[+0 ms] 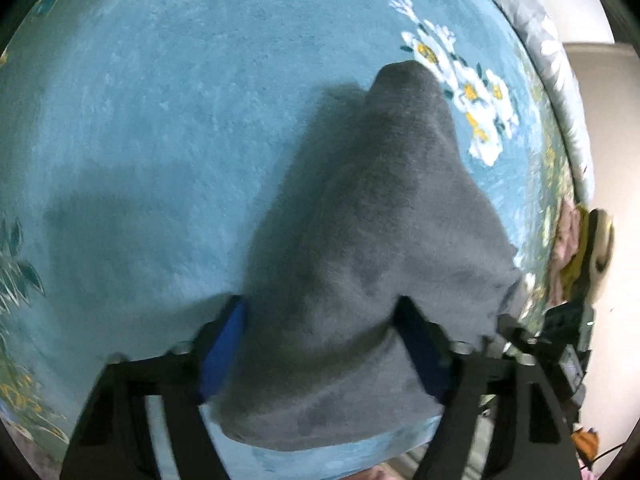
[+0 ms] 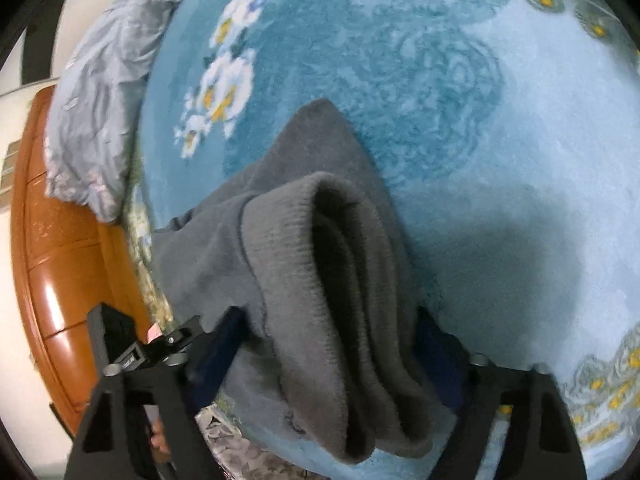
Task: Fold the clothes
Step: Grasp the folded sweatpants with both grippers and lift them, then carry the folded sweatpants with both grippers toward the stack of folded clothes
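With the left gripper [image 1: 320, 344] and the right gripper [image 2: 324, 344] each pinching a bunched portion of the grey garment [image 2: 320, 248] suspended above the blue floral blanket [image 1: 160, 100], folding appears at an early stage: no flat fold is visible.

A: Your light is dim and cool, coming from above. In the left wrist view the grey garment [image 1: 360, 248] throws a broad soft shadow leftward onto the blue rug [image 1: 160, 80].

B: And sharpness?

A: Soft throughout, with motion smear at the rims. Both views bulge like a barrel, with black corners. In the right wrist view you get a white glare streak on the orange wooden furniture [image 2: 52, 296], and the rug's pale patch looks washed out.
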{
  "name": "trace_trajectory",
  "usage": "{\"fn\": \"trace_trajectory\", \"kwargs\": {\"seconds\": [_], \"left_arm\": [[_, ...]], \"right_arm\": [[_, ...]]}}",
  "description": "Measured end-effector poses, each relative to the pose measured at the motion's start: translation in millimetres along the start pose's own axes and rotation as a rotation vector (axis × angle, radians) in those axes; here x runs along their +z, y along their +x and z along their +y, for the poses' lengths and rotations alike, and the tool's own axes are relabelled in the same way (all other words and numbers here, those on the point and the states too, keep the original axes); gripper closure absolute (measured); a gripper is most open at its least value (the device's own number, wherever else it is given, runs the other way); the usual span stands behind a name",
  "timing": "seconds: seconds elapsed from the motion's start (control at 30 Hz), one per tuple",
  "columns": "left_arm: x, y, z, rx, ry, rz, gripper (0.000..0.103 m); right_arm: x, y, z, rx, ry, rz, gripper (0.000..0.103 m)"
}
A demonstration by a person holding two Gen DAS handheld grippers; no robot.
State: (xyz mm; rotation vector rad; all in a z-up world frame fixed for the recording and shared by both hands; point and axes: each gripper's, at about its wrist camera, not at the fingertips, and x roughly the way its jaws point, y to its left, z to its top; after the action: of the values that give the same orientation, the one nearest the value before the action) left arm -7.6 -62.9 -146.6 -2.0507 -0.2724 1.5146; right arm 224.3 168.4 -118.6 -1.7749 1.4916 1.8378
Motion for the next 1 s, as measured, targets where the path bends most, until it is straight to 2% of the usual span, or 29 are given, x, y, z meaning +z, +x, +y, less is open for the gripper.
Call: {"fn": "trace_trajectory", "kwargs": {"seconds": [0.03,0.07,0.1,0.13,0.3,0.4,0.57,0.67,0.77,1.0], "left_arm": [[-0.3,-1.5,-3.1,0.000,-0.001,-0.005,0.052],[-0.6,-3.0,-6.1,0.000,-0.001,-0.010,0.060],[-1.3,-5.4,-9.5,0.014,0.004,-0.018,0.063],[-2.8,-9.1,-13.9,0.027,0.009,-0.027,0.067],[-18.6,-35.6,-35.6,0.050,-0.001,-0.091,0.073],[-44.2,-53.5,-47.6,0.052,-0.019,-0.146,0.073],[-91.6,-85.9,-69.8,-0.005,-0.115,-0.246,0.073],[-107.3,-106.8,-94.7,-0.020,-0.115,-0.299,0.073],[-119.5,-134.6,-109.2,-0.037,-0.092,-0.355,0.073],[-112.9,-193.1,-152.7,-0.064,0.031,-0.445,0.073]], "right_arm": [[-0.6,-2.0,0.3,-0.005,0.004,0.000,0.049],[-1.6,-7.2,2.5,0.003,-0.003,0.003,0.056],[-2.5,-12.3,4.7,0.011,-0.010,0.006,0.064],[-3.5,-17.5,6.9,0.019,-0.018,0.009,0.066],[-8.3,-43.2,17.9,0.060,-0.054,0.023,0.069],[-9.2,-64.1,28.9,0.076,-0.105,0.035,0.069],[-6.0,-112.1,57.4,0.081,-0.255,0.061,0.069],[-4.0,-143.3,74.1,0.083,-0.322,0.059,0.069],[-3.2,-177.0,91.8,0.111,-0.370,0.016,0.069],[-12.3,-245.5,116.5,0.200,-0.401,-0.141,0.069]]}}
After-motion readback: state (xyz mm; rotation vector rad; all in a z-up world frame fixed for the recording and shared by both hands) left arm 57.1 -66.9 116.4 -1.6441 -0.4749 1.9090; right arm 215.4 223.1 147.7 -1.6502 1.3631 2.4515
